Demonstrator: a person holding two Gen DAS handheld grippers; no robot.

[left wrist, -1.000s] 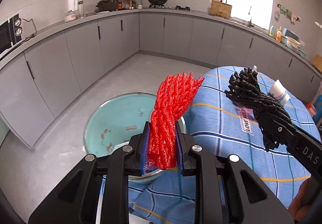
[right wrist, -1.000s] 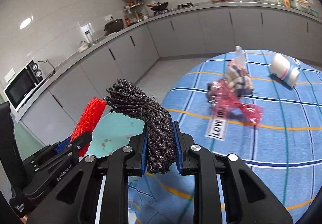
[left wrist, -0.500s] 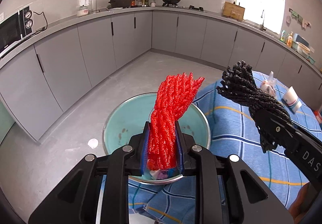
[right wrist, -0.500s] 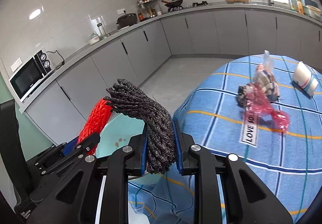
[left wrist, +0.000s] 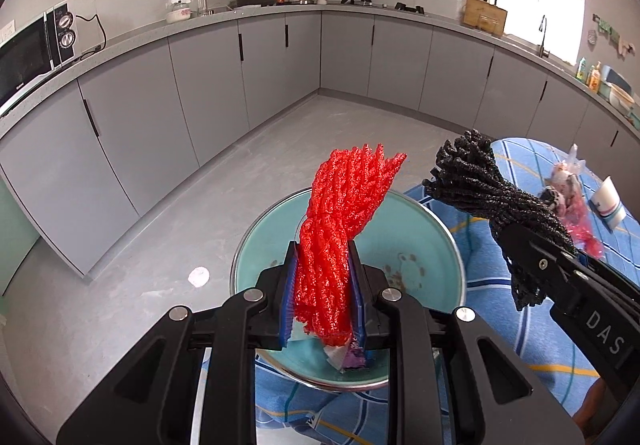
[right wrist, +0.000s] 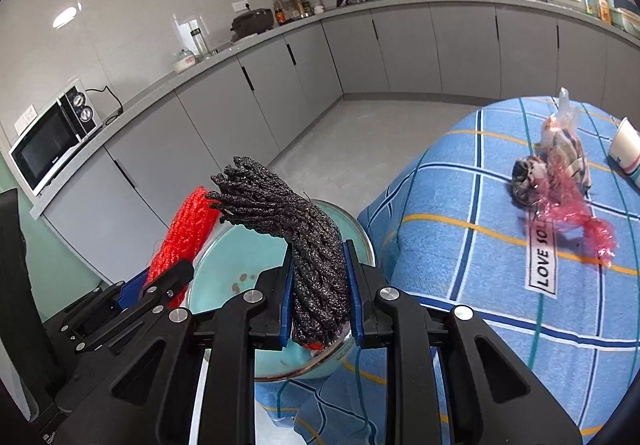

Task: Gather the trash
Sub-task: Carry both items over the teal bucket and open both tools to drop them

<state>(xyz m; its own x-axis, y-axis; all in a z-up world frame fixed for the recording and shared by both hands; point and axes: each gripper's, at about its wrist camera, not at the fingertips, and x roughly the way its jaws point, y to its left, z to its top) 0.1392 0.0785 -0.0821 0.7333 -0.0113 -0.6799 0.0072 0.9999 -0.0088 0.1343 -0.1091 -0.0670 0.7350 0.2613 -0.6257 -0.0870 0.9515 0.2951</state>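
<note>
My left gripper [left wrist: 323,297] is shut on a bunched red foam net [left wrist: 344,213], which sticks up above a teal bowl [left wrist: 436,245] with a metal rim at the table's edge. Scraps of wrapper [left wrist: 348,355] lie in the bowl under the jaws. To its right, my right gripper [right wrist: 319,299] is shut on a black foam net [right wrist: 296,229], also held over the bowl [right wrist: 224,261]. In the left wrist view the black net [left wrist: 492,197] and right gripper arm appear at the right. The red net [right wrist: 184,229] shows at the left in the right wrist view.
The table wears a blue checked cloth [right wrist: 480,181]. On it lie a pink plastic wrapper [right wrist: 576,205], a crumpled bag [right wrist: 560,141], a white cup [right wrist: 626,151] on its side and a "LOVE" label [right wrist: 542,265]. Grey cabinets [left wrist: 280,61] ring the room; a microwave [right wrist: 52,141] sits on the counter.
Both grippers have swung left with their nets, from over the tablecloth to over the bowl. The bowl now sits more centred under the jaws. Both grips are unchanged.
</note>
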